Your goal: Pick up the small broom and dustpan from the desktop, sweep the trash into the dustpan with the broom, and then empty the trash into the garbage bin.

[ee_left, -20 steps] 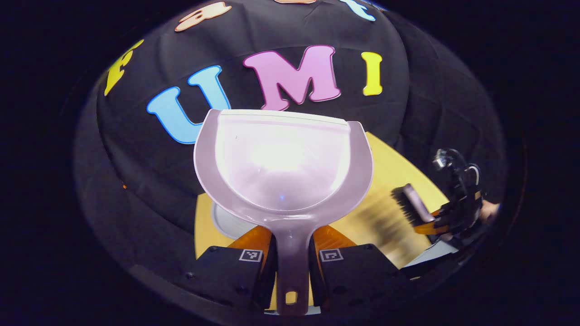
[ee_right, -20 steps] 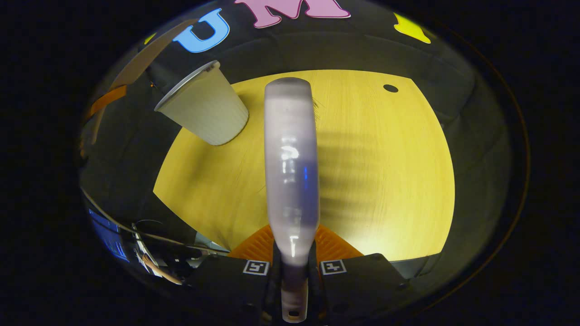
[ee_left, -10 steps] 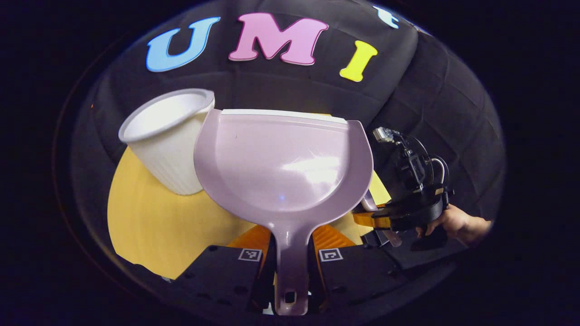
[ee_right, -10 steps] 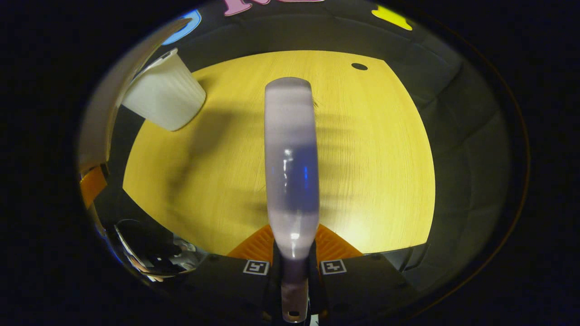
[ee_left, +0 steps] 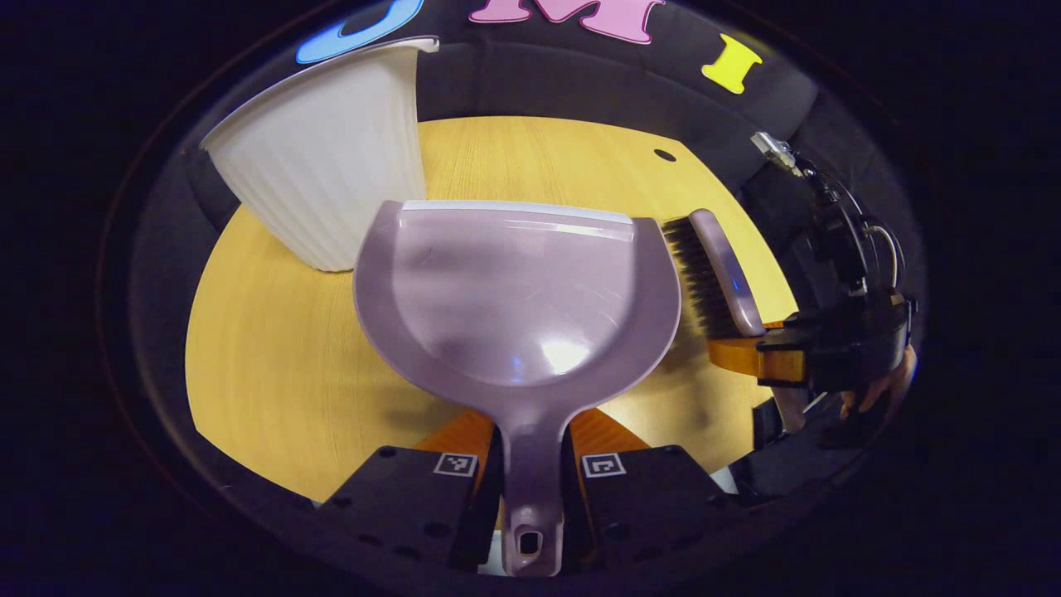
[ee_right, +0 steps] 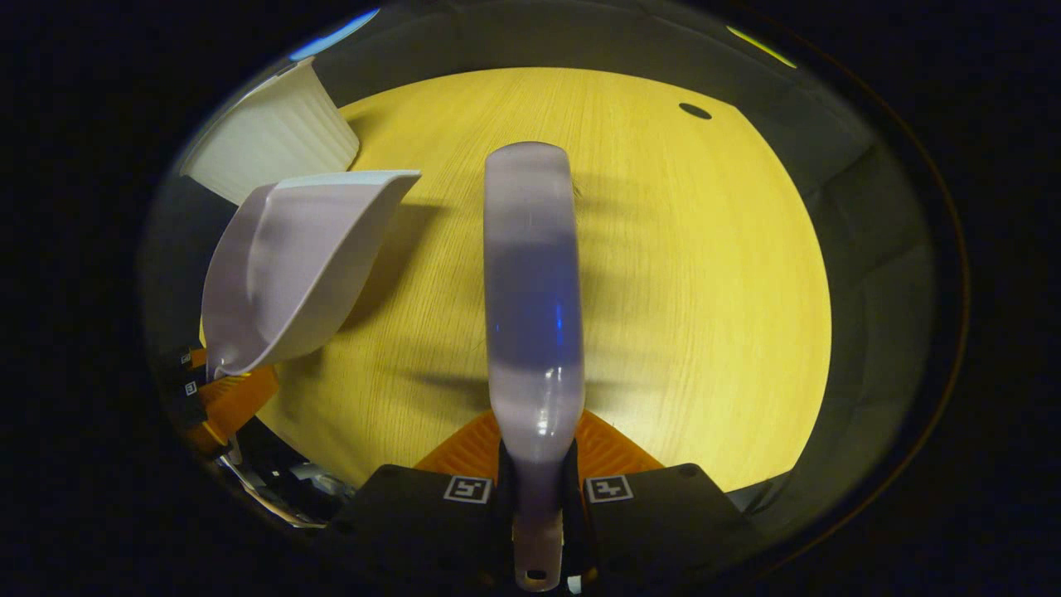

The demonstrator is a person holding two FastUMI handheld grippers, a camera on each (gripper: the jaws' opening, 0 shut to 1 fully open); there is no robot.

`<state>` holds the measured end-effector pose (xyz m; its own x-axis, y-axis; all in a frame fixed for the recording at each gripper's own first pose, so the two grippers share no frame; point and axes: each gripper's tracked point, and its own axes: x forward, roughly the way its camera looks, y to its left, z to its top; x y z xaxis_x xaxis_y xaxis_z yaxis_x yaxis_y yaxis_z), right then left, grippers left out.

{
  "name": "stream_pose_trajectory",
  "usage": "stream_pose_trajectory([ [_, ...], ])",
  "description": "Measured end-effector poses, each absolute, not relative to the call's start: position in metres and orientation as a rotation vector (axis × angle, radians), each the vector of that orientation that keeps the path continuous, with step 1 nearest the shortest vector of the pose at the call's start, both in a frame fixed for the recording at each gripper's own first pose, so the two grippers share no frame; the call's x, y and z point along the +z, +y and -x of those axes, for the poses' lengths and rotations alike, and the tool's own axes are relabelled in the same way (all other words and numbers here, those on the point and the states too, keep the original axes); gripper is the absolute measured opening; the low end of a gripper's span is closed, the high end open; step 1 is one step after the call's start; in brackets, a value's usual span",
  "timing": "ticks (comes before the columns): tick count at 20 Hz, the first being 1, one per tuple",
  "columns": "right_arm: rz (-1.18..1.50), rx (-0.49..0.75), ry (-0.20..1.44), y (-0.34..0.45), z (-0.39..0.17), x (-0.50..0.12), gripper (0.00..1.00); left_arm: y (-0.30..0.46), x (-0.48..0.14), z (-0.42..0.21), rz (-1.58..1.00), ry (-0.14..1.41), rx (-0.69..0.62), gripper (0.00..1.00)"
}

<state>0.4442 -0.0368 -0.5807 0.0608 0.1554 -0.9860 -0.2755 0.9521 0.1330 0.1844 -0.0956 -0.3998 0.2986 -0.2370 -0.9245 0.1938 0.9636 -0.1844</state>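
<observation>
Near the desktop's (ee_left: 273, 348) far left corner stood the ribbed white garbage bin (ee_left: 331, 166). Just right of it the left gripper (ee_left: 530, 464) pinched the handle of the lilac dustpan (ee_left: 514, 290), held over the desktop's middle. Further right, the right gripper (ee_right: 537, 489) clamped the small broom (ee_right: 530, 290) by its handle, bristles beside the dustpan's right edge

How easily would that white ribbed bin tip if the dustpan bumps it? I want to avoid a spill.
The white ribbed plastic bin looks thin-walled and light, so probably easy to shove. It flares wider at the rim than the base, so likely top-heavy and apt to tip. The glossy lilac plastic dustpan looks rigid, so a bump would carry through.
</observation>
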Motion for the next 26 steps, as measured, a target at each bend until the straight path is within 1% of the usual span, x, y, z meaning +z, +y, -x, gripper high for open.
stream_pose_trajectory([
  [2,0.111,0.312,1.503,-0.037,-0.444,-0.589,0.27,-0.104,-0.397,-0.181,0.029,1.269,-0.287,0.31],
  [4,0.100,0.297,1.526,-0.036,-0.444,-0.597,0.27,-0.112,-0.395,-0.182,0.068,1.277,-0.288,0.29],
  [6,0.073,0.284,1.564,-0.036,-0.442,-0.601,0.27,-0.121,-0.396,-0.180,0.102,1.302,-0.277,0.30],
  [8,0.032,0.282,1.594,-0.029,-0.441,-0.601,0.27,-0.126,-0.401,-0.173,0.144,1.361,-0.279,0.31],
  [9,0.017,0.278,1.617,-0.029,-0.440,-0.601,0.27,-0.129,-0.402,-0.169,0.169,1.385,-0.280,0.30],
  [11,-0.039,0.248,1.652,-0.025,-0.440,-0.599,0.27,-0.124,-0.409,-0.170,0.144,1.385,-0.272,0.31],
  [12,-0.068,0.225,1.668,-0.023,-0.440,-0.597,0.27,-0.123,-0.412,-0.170,0.130,1.380,-0.273,0.30],
  [13,-0.088,0.216,1.681,-0.020,-0.439,-0.600,0.23,-0.123,-0.413,-0.171,0.128,1.380,-0.272,0.29],
  [14,-0.093,0.218,1.689,-0.017,-0.439,-0.601,0.30,-0.122,-0.414,-0.169,0.131,1.386,-0.271,0.31],
  [15,-0.097,0.233,1.692,-0.014,-0.439,-0.599,0.31,-0.122,-0.414,-0.166,0.134,1.405,-0.270,0.30],
  [16,-0.104,0.249,1.693,-0.012,-0.436,-0.602,0.39,-0.122,-0.414,-0.165,0.139,1.413,-0.276,0.30],
  [17,-0.107,0.256,1.689,-0.009,-0.438,-0.597,0.38,-0.123,-0.413,-0.165,0.141,1.408,-0.285,0.31],
  [18,-0.109,0.261,1.683,-0.008,-0.438,-0.596,0.53,-0.123,-0.414,-0.167,0.136,1.401,-0.287,0.41],
  [19,-0.107,0.257,1.674,-0.008,-0.439,-0.593,0.62,-0.122,-0.413,-0.166,0.126,1.398,-0.289,0.51],
  [20,-0.095,0.256,1.661,-0.010,-0.441,-0.592,0.79,-0.121,-0.409,-0.168,0.118,1.385,-0.286,0.69],
  [21,-0.096,0.258,1.645,-0.011,-0.442,-0.589,0.90,-0.121,-0.405,-0.168,0.121,1.379,-0.287,0.72],
  [22,-0.107,0.257,1.629,-0.011,-0.442,-0.583,1.00,-0.121,-0.399,-0.167,0.129,1.366,-0.287,0.72],
  [24,-0.127,0.252,1.566,-0.017,-0.449,-0.565,0.99,-0.116,-0.380,-0.164,0.144,1.329,-0.275,0.72],
  [26,-0.118,0.259,1.473,-0.025,-0.455,-0.542,0.99,-0.109,-0.353,-0.162,0.152,1.238,-0.265,0.72],
])
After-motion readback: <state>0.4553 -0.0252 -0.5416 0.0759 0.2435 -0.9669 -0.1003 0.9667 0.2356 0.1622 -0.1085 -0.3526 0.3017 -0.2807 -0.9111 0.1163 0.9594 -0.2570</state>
